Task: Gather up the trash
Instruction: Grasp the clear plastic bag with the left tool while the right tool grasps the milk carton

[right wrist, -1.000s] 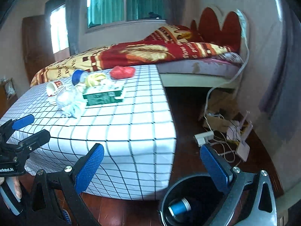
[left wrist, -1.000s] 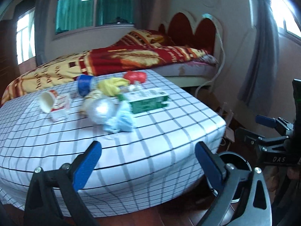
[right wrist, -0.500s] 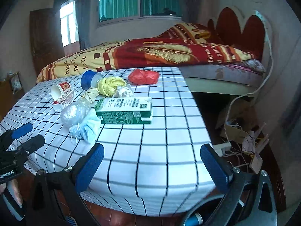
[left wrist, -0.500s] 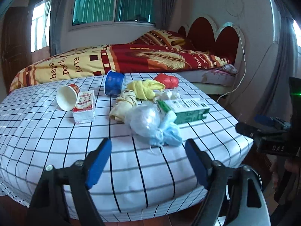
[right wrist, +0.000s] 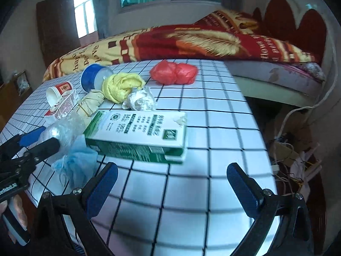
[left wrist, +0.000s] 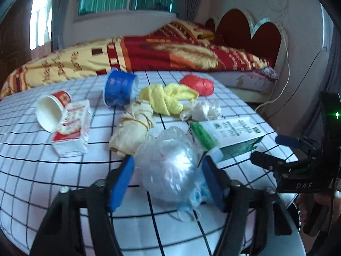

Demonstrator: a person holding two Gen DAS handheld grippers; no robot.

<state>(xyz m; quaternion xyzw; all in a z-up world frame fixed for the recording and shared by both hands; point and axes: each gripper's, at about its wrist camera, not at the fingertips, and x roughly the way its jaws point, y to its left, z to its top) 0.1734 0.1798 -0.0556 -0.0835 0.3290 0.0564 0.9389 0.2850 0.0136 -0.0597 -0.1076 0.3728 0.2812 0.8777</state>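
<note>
On the far left of the checked tabletop point(left wrist: 42, 170) a paper cup point(left wrist: 51, 112) lies on its side touching a small red-and-white carton point(left wrist: 72, 132); neither is in play, but a careless sweep could send the cup rolling off the edge. Next comes the left tool point(left wrist: 167, 179), whose jaws have just been closing around a crumpled clear plastic bag point(left wrist: 168, 164) with a blue mask point(left wrist: 194, 198) bunched beneath it. The pads sit right at the bag's sides, though blur hides whether they are pressing yet, so I read it as not quite gripped. The bag is slippery, springy stuff (it will squash rather than resist), so the pads may close on air or catch only a fold, and the mask could drag along by its loops or drop to the floor. Just behind, a beige bundle point(left wrist: 132, 132) and a yellow cloth point(left wrist: 168, 99) lie close enough to be nudged. To the right, the green-and-white milk carton point(right wrist: 138, 136) lies flat ahead of the right tool point(right wrist: 170, 183), which stands wide open and empty; coming in short could shove the carton into the bag and spoil the left grip. A red bag point(right wrist: 173, 72) lies well clear at the back.
</note>
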